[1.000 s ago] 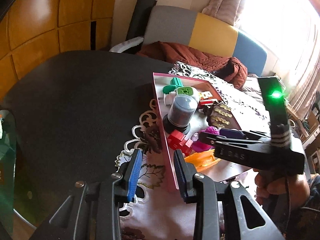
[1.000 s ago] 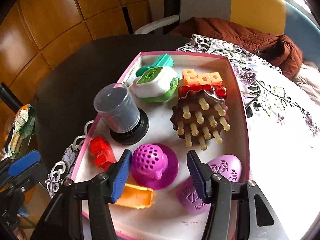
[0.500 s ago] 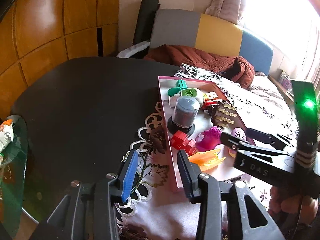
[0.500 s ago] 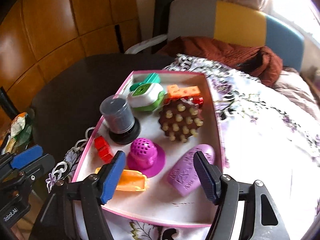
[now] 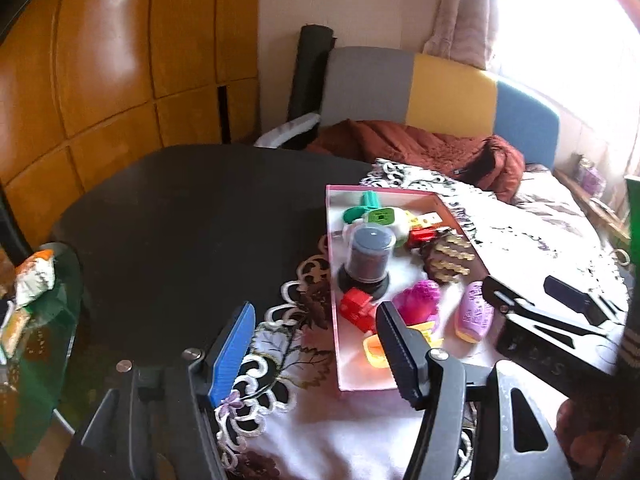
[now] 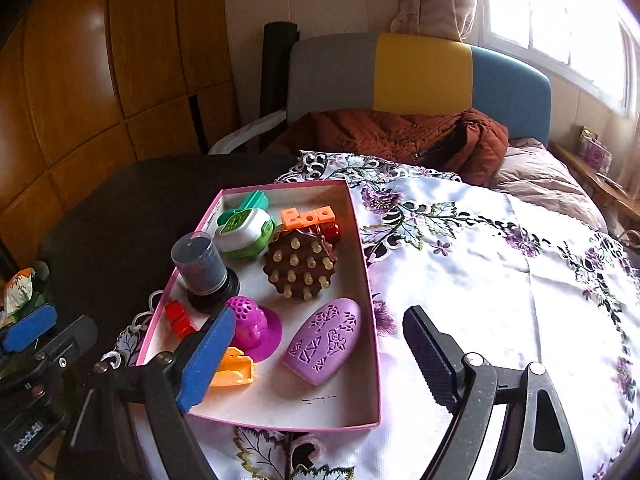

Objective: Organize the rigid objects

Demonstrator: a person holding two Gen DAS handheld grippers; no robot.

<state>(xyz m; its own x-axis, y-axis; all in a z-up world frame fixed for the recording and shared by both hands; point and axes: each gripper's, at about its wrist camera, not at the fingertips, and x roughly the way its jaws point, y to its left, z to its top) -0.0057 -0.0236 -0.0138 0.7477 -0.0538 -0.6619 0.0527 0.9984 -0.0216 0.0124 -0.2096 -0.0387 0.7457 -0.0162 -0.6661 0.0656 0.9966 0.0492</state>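
Observation:
A pink-rimmed tray (image 6: 366,264) on the flowered cloth holds a purple oval piece (image 6: 324,344), a magenta hat-shaped piece (image 6: 250,326), a brown studded disc (image 6: 300,264), a grey lidded cylinder (image 6: 200,264), a red block (image 6: 180,318), an orange piece (image 6: 234,370), a green-white gadget (image 6: 242,228) and orange cubes (image 6: 306,216). My right gripper (image 6: 320,320) hovers over the tray's near end, jaws opening, gripping nothing. My left gripper (image 5: 316,312) hangs at the tray's left rim (image 5: 334,320), jaws opening and empty. The right gripper (image 5: 536,304) shows at the right.
The white embroidered cloth (image 6: 480,280) covers the right part of a dark round table (image 5: 180,220). A chair with a rust jacket (image 6: 400,136) stands behind. A glass side table with snack packets (image 5: 36,276) is at the left, below wooden wall panels.
Both grippers have drawn back and up from the tray, and both pairs of jaws have spread wider. The toys in the tray lie where they were.

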